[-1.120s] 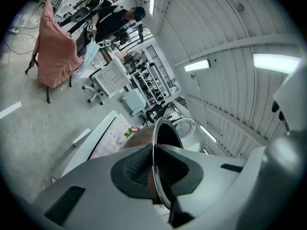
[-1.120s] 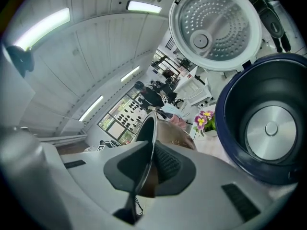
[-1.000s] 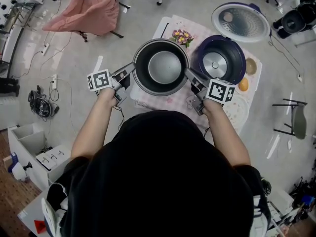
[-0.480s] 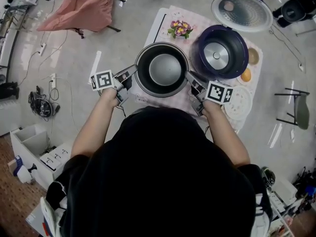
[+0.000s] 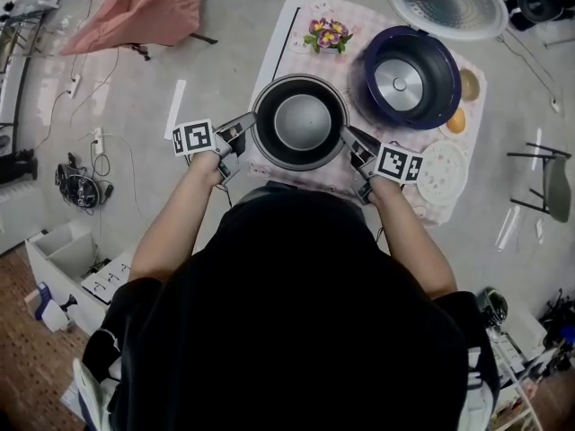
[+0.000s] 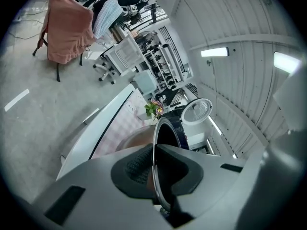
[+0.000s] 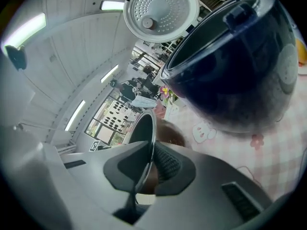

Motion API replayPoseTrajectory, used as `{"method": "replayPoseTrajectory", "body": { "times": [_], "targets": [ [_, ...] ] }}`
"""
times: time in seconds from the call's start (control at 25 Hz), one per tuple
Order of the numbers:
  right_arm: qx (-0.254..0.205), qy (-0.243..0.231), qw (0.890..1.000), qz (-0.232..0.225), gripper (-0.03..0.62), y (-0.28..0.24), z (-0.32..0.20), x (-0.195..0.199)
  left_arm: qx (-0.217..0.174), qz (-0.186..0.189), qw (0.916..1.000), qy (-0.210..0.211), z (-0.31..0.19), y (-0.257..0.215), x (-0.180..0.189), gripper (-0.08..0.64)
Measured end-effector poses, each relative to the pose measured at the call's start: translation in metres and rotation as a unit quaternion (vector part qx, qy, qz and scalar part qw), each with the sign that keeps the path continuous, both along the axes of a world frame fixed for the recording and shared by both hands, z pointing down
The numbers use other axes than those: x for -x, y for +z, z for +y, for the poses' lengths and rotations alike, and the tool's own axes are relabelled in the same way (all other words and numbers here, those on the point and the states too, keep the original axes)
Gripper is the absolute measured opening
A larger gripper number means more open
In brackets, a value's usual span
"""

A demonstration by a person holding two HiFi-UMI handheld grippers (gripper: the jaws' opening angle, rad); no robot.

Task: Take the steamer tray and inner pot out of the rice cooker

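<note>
A dark grey round metal inner pot (image 5: 299,122) sits level in front of the person, out of the cooker and over the near left part of a pink checked cloth (image 5: 296,27) that covers the white surface (image 6: 91,133). Whether its base touches the cloth or hangs just above it is hard to tell from here.

The left tongs (image 5: 246,135) are clamped on the pot's left rim and the right tongs (image 5: 349,138) on its right rim, directly opposite each other. In the left gripper view, the thin metal rim runs upright between the two closed dark pads (image 6: 136,169). The right gripper view shows the same, with the rim pinched between ribbed pads (image 7: 165,164).

The dark blue rounded rice cooker (image 5: 364,77) stands on the cloth just beside the pot, to its right and further from the person. Its hollow is bare down to the metal plate, and its round perforated lid (image 5: 446,3) is swung open behind.

A small bunch of purple and yellow flowers (image 5: 327,34) stands at the far edge of the cloth. A white round dish (image 5: 442,173) and an orange fruit (image 5: 456,121) lie near the right tongs. A chair draped in pink fabric (image 5: 144,12) stands on the floor, well apart.
</note>
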State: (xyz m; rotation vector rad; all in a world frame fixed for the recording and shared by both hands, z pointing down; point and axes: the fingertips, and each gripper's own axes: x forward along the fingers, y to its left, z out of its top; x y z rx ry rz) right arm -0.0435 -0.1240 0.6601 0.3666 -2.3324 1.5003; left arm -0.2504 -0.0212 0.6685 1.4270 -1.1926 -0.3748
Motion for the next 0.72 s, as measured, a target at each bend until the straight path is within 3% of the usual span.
{"method": "replayPoseTrajectory", "body": {
  "times": [0.28, 0.72],
  "targets": [
    [0.014, 0.013, 1.000, 0.011, 0.038, 0.024, 0.000, 0.000, 0.023, 0.000, 0.9997, 0.004, -0.003, 0.023, 0.001, 0.041],
    [0.030, 0.036, 0.999, 0.011, 0.038, 0.040, 0.001, -0.007, 0.024, -0.002, 0.9996, 0.016, -0.012, 0.031, 0.000, 0.041]
  ]
}}
